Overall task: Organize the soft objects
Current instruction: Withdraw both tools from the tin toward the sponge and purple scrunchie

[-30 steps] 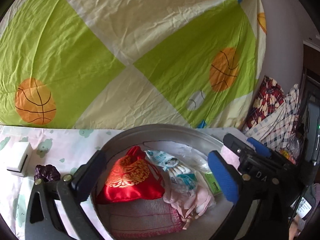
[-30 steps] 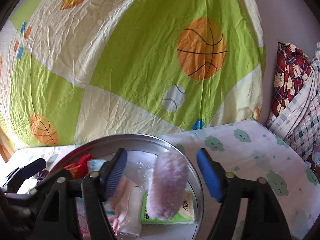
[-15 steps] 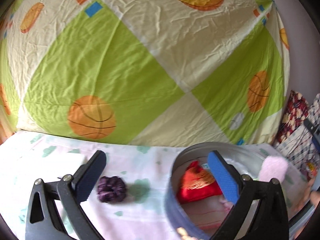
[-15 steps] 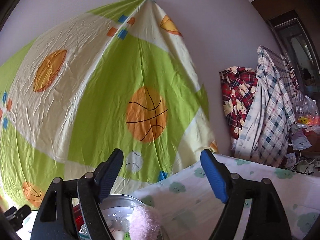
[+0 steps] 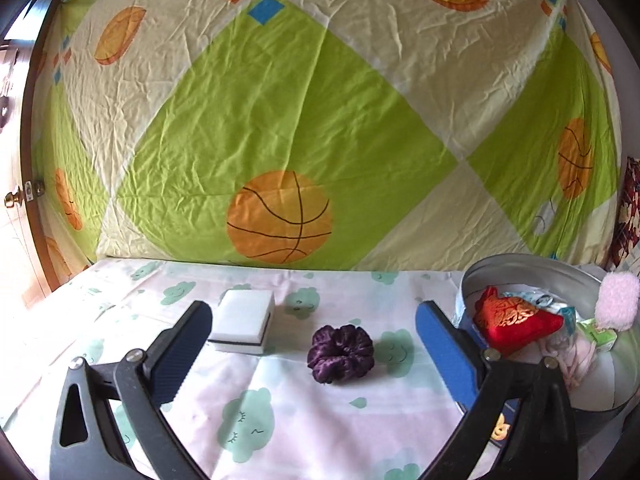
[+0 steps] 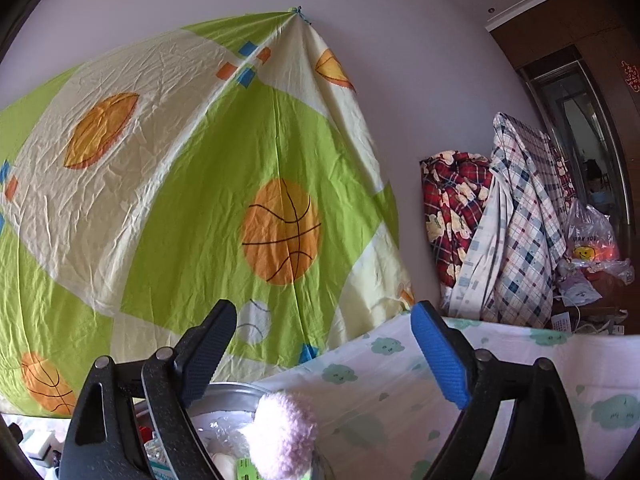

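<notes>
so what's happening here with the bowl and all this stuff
A person with a handheld gripper in each hand is gathering soft things into a metal bowl. The bowl already holds a red embroidered pouch, a fluffy pink item and some packets. The right gripper holds nothing and its jaws are opening above the bowl. The left gripper is open and faces a purple scrunchie on the cloud-print cloth, beside a white sponge block.

Scrunchie (image 5: 341,347) between sponge (image 5: 244,315) and basin (image 5: 520,266)
</notes>
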Demonstrator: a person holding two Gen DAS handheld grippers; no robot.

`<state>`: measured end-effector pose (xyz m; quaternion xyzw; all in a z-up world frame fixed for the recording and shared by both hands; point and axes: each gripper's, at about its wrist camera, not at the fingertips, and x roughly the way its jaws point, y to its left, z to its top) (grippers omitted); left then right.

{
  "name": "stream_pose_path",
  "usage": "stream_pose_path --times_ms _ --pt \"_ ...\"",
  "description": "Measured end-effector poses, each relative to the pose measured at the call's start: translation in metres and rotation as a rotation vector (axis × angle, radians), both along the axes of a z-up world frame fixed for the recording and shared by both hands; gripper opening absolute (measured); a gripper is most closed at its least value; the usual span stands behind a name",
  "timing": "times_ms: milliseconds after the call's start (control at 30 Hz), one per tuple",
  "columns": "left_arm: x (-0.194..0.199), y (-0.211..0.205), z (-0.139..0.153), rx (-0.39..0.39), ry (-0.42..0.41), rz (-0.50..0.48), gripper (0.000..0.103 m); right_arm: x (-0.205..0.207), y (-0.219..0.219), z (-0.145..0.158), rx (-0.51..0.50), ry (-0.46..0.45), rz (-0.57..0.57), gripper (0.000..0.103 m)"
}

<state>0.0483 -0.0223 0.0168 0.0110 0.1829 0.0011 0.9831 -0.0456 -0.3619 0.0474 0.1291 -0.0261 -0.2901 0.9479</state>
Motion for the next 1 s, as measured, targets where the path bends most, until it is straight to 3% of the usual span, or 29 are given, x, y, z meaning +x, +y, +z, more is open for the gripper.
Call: stream_pose_path --times_ms 233,500,1000 --pt "0.003 0.023 -0.003 -0.011 0.024 -0.002 0.103 -0.002 0.035 -0.008 -0.088 0.046 0.033 0.090" --pt "0.010 0.058 -0.006 -0.035 0.041 0.028 0.103 -0.013 0.083 -0.009 -0.110 0.066 0.143 0.091" --pt "0.034 0.135 -0.011 -0.067 0.068 0.178 0.103 0.022 0.191 -0.016 -0.144 0.130 0.386 0.091"
